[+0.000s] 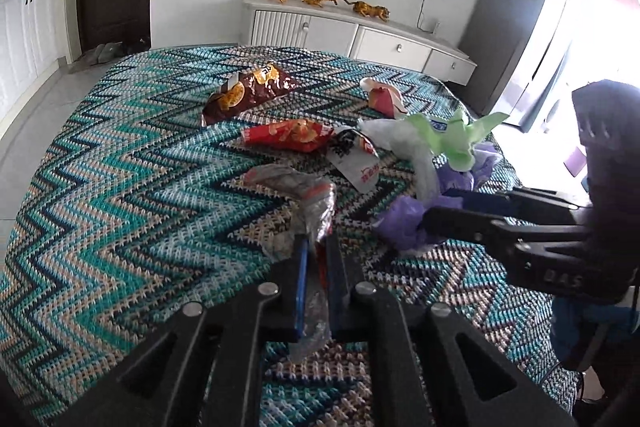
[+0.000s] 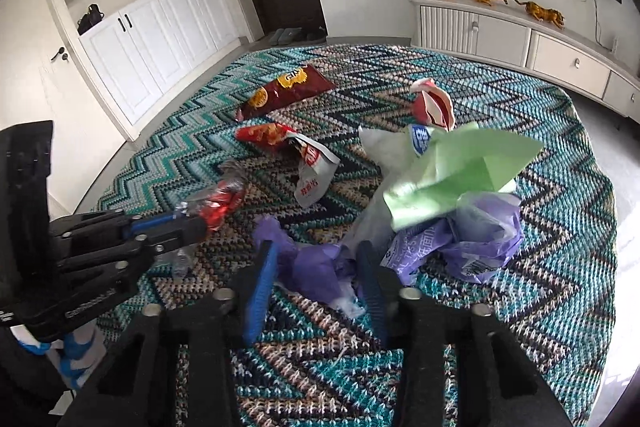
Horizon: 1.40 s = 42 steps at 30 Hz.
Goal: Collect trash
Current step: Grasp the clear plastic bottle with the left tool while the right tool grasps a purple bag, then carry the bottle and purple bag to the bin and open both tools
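At frame bottom, both grippers grip trash on the blanket [image 1: 120,163].
Left gripper [image 1: 316,247] pinches a crinkly clear wrapper [image 1: 308,203]; right gripper [image 2: 316,255], half-closed, holds the soft, light purple bag [image 2: 312,267] by its bunched middle.

Possibly "DAS" on right hand-held gripper [image 1: 432,205]

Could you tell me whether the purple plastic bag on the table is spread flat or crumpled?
Crumpled. The purple plastic bag is bunched into folds, with one end between the right hand-held gripper fingers, under a green wrapper.
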### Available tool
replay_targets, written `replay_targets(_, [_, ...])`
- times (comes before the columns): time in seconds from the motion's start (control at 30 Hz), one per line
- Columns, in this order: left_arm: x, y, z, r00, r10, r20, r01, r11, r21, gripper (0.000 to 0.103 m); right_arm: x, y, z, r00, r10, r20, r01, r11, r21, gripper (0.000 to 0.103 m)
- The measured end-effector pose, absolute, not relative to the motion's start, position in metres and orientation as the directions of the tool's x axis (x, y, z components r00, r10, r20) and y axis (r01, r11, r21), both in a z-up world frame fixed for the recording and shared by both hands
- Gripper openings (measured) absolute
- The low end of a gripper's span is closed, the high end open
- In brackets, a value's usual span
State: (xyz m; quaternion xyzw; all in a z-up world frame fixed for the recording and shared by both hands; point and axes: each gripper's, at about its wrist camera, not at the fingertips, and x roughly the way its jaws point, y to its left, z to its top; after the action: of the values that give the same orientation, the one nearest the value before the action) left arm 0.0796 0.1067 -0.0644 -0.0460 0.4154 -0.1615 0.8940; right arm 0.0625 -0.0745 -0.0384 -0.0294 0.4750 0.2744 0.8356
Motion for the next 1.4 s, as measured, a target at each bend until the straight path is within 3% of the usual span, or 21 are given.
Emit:
replay_targets(0.13, [0.071, 0.108, -0.057, 0.616, -0.324, -0.718, 0.243, 0.945, -0.218, 0.008, 0.054, -0.077, -0.033, 0.397, 0.449, -0.801, -0.503, 0.836, 0.219, 0.028])
replay_targets(0.37, [0.055, 0.108, -0.038, 0.644, -0.324, -0.693, 0.245, 0.946, -0.214, 0.008, 0.02, -0.084, -0.004, 0.439, 0.487, -0.755, -0.519, 0.824, 0.23, 0.01])
replay_targets(0.67, [0.032, 0.107, -0.021, 0.665, -0.325, -0.673, 0.253, 0.945, -0.206, 0.008, 0.0, -0.088, 0.001, 0.429, 0.478, -0.767, -0.508, 0.829, 0.233, 0.01])
replay_targets(0.7, [0.03, 0.108, -0.021, 0.664, -0.326, -0.672, 0.254, 0.945, -0.208, 0.008, -0.001, -0.088, 0.0, 0.431, 0.477, -0.766, -0.503, 0.832, 0.234, 0.011])
replay_targets(0.73, [0.03, 0.109, -0.021, 0.664, -0.327, -0.673, 0.253, 0.944, -0.21, 0.008, 0.0, -0.088, -0.002, 0.429, 0.477, -0.767, -0.501, 0.832, 0.236, 0.026])
replay_targets(0.77, [0.03, 0.11, -0.022, 0.663, -0.328, -0.673, 0.251, 0.944, -0.212, 0.008, 0.001, -0.087, -0.004, 0.43, 0.47, -0.771, -0.496, 0.836, 0.233, 0.053])
replay_targets(0.8, [0.031, 0.11, -0.023, 0.661, -0.327, -0.675, 0.249, 0.944, -0.214, 0.008, 0.003, -0.085, -0.005, 0.436, 0.464, -0.771, -0.493, 0.84, 0.227, 0.063])
replay_targets(0.83, [0.031, 0.111, -0.024, 0.66, -0.327, -0.677, 0.247, 0.945, -0.217, 0.008, 0.003, -0.084, -0.006, 0.44, 0.463, -0.77, -0.493, 0.841, 0.223, 0.065])
replay_targets(1.0, [0.035, 0.111, -0.032, 0.65, -0.327, -0.686, 0.24, 0.945, -0.222, 0.008, 0.021, -0.074, -0.027, 0.409, 0.449, -0.794, -0.487, 0.844, 0.227, 0.06])
replay_targets(1.17, [0.036, 0.109, -0.033, 0.647, -0.316, -0.693, 0.236, 0.948, -0.212, 0.008, 0.032, -0.068, -0.047, 0.361, 0.443, -0.821, -0.475, 0.845, 0.247, 0.036])
replay_targets(1.4, [0.025, 0.102, -0.017, 0.681, -0.282, -0.675, 0.235, 0.958, -0.163, 0.008, 0.007, -0.084, -0.017, 0.411, 0.504, -0.76, -0.492, 0.824, 0.281, 0.034])
